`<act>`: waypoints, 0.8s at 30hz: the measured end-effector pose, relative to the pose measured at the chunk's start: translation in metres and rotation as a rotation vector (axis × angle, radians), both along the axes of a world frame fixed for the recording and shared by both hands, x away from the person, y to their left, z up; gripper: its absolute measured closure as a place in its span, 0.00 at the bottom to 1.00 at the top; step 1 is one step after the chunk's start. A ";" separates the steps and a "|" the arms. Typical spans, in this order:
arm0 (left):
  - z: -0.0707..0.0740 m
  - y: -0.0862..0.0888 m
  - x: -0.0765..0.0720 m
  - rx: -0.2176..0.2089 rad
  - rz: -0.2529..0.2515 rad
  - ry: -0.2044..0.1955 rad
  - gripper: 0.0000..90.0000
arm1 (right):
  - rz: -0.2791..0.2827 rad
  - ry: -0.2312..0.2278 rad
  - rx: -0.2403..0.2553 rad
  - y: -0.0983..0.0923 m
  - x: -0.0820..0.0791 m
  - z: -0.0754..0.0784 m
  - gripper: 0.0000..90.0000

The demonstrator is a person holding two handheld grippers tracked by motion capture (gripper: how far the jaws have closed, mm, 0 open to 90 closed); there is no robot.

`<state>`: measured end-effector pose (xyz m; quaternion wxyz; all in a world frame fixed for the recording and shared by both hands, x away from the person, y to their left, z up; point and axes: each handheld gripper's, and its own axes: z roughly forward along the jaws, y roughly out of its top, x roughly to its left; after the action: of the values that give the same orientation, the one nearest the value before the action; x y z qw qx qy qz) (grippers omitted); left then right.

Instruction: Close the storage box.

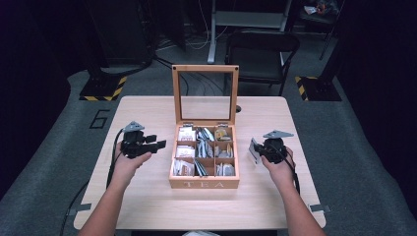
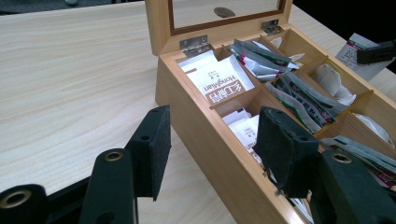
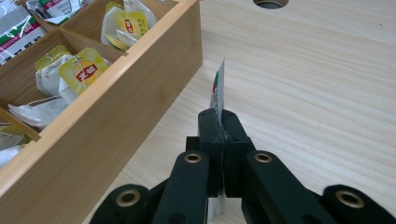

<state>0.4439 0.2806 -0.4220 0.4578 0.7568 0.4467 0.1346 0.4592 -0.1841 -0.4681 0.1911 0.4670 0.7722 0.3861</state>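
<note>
Tongs on the right were clenched on a tea sachet, held on edge just right of the tea box on the desk. Left tongs gaped empty at the box's left wall.

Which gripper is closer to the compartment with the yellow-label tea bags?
The right. The right gripper, shut on a tea packet, is just outside the tea box wall beside the yellow-label tea bags. The left gripper is across the box, open.
</note>
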 end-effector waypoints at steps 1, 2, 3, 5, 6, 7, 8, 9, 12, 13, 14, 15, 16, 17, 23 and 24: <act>0.000 0.000 0.000 0.000 0.000 0.000 0.50 | -0.008 0.006 0.005 0.000 0.000 -0.001 0.99; 0.000 0.000 0.000 0.002 -0.003 0.002 0.50 | 0.000 0.004 0.003 0.000 0.001 -0.002 0.99; 0.000 0.000 0.000 0.003 -0.003 0.002 0.50 | -0.005 0.009 0.005 0.000 0.002 -0.003 0.99; 0.000 0.000 0.000 0.003 -0.003 0.003 0.50 | -0.007 0.015 0.005 -0.001 0.004 -0.006 0.99; 0.000 0.000 0.000 0.004 -0.003 0.003 0.50 | -0.010 0.020 0.006 -0.002 0.004 -0.007 0.99; 0.000 0.000 0.000 0.003 -0.001 0.001 0.50 | -0.018 0.026 0.013 -0.002 0.004 -0.009 0.99; -0.001 0.000 0.000 0.003 -0.002 0.001 0.50 | -0.015 0.023 0.010 -0.003 0.005 -0.009 0.99; 0.000 0.000 0.000 0.003 -0.003 0.003 0.50 | -0.023 0.027 0.015 -0.005 0.005 -0.010 0.99; 0.000 0.000 0.000 0.003 -0.003 0.003 0.50 | -0.032 0.027 0.014 -0.009 0.006 -0.011 0.99; 0.000 0.000 0.000 0.002 -0.003 0.003 0.50 | -0.035 0.029 0.019 -0.010 0.007 -0.012 0.98; 0.000 0.000 0.000 0.003 -0.003 0.003 0.50 | -0.039 0.030 0.020 -0.011 0.007 -0.012 0.98; 0.000 0.000 0.000 0.004 -0.003 0.003 0.50 | -0.044 0.026 0.013 -0.012 0.007 -0.013 0.97; 0.000 0.000 0.000 0.003 -0.002 0.002 0.50 | -0.049 0.037 0.014 -0.013 0.007 -0.013 0.96; 0.000 0.000 0.000 0.003 -0.003 0.003 0.50 | -0.057 0.037 0.016 -0.014 0.008 -0.014 0.95; -0.001 0.001 0.000 -0.001 0.003 0.004 0.50 | -0.092 0.053 0.020 -0.023 0.009 -0.016 0.91; -0.001 0.001 0.000 0.000 0.003 0.004 0.50 | -0.095 0.052 0.020 -0.025 0.009 -0.016 0.90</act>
<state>0.4440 0.2812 -0.4227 0.4567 0.7565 0.4486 0.1335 0.4682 -0.2086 -0.4843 0.1845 0.5150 0.7499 0.3721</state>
